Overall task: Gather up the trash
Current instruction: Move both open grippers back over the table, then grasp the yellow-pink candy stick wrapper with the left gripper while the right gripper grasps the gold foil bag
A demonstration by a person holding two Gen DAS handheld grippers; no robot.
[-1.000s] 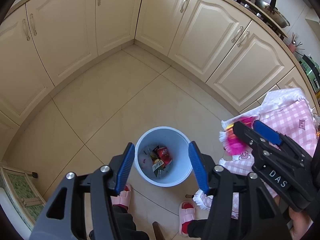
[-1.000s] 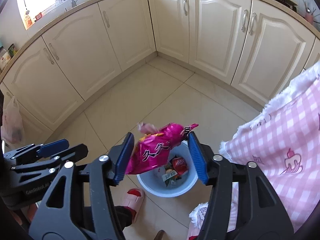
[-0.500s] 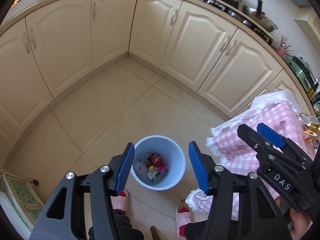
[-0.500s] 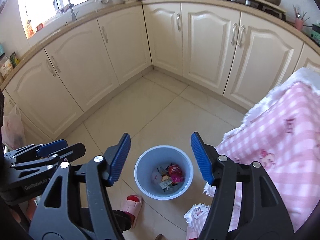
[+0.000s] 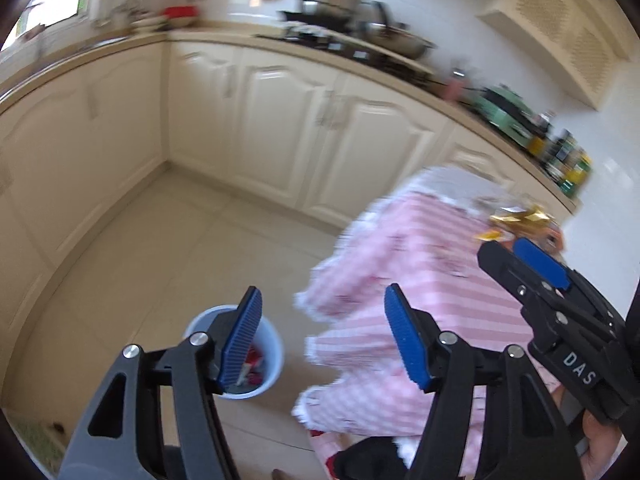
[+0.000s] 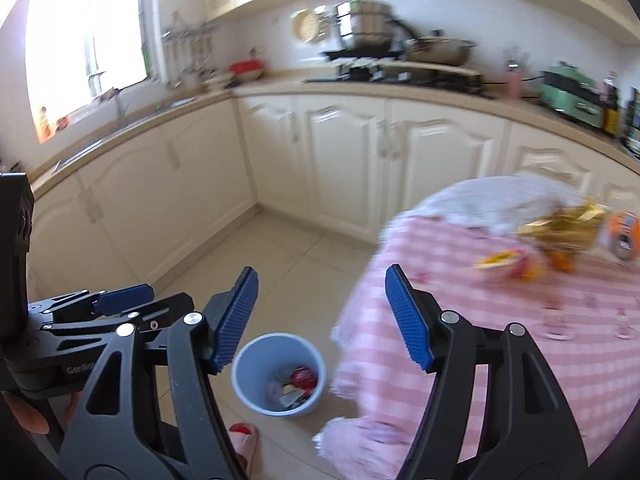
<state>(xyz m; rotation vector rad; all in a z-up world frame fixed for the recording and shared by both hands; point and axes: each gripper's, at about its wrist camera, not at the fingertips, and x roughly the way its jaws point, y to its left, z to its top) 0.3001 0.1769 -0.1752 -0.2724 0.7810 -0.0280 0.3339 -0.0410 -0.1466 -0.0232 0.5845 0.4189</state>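
Note:
A light blue trash bin point(image 6: 278, 374) with several wrappers inside stands on the floor beside the table; it also shows in the left wrist view point(image 5: 268, 356), partly behind a finger. My right gripper point(image 6: 322, 314) is open and empty, raised above the bin and table edge. My left gripper point(image 5: 322, 338) is open and empty too. Gold and orange wrappers point(image 6: 564, 228) lie on the pink checked tablecloth point(image 6: 500, 328) at the far right; they also show in the left wrist view point(image 5: 520, 218). Both views are motion-blurred.
Cream kitchen cabinets point(image 6: 344, 160) wrap around the tiled floor point(image 5: 160, 240). Pots point(image 6: 436, 48) sit on the stove, bottles and a green appliance point(image 6: 568, 96) on the counter. An orange tape roll point(image 6: 622, 236) lies on the table. A pink slipper point(image 6: 244, 440) is below.
The pink wrapper left the right gripper and dropped into the bin. Both grippers have since swung up and to the right, toward the table.

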